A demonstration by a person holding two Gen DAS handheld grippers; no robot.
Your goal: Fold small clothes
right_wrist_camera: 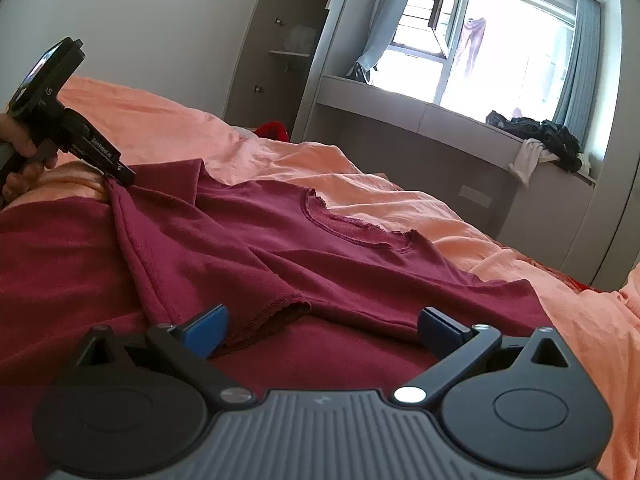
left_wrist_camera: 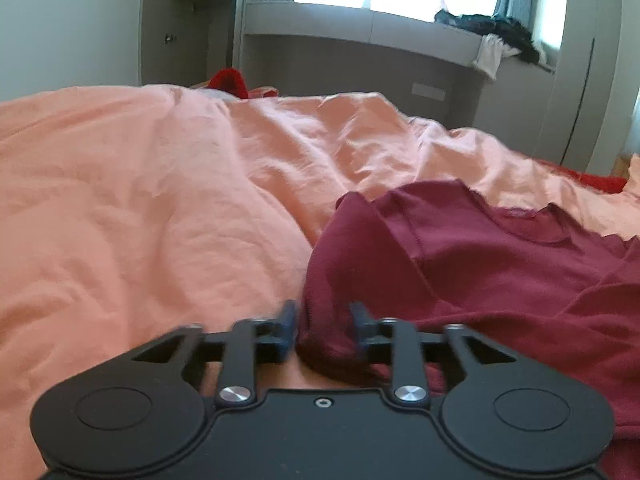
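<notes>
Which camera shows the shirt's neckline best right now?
The right wrist view: the neckline of the maroon shirt lies fully visible as a frayed curve, unobstructed. The left wrist view shows only a foreshortened stretch of it, far off to the right.

The shirt (right_wrist_camera: 280, 248) in the centre of the right wrist frame is matt maroon knit cloth; its neckline edge is frayed and its sleeve hem shows a stitched seam. The bedcover (left_wrist_camera: 140, 200) filling the left of the left wrist frame is matt peach woven cloth, finely wrinkled. The left gripper (left_wrist_camera: 323, 320) at lower centre has a smooth matt black plastic body, bright polished metal pivot caps and blue pads (left_wrist_camera: 289, 316). The right gripper (right_wrist_camera: 322, 326) at lower centre has a ribbed grey plastic housing, matt black plastic arms and blue pads (right_wrist_camera: 208, 326). The cabinet (right_wrist_camera: 400, 152) below the window has a smooth matt grey finish.
</notes>
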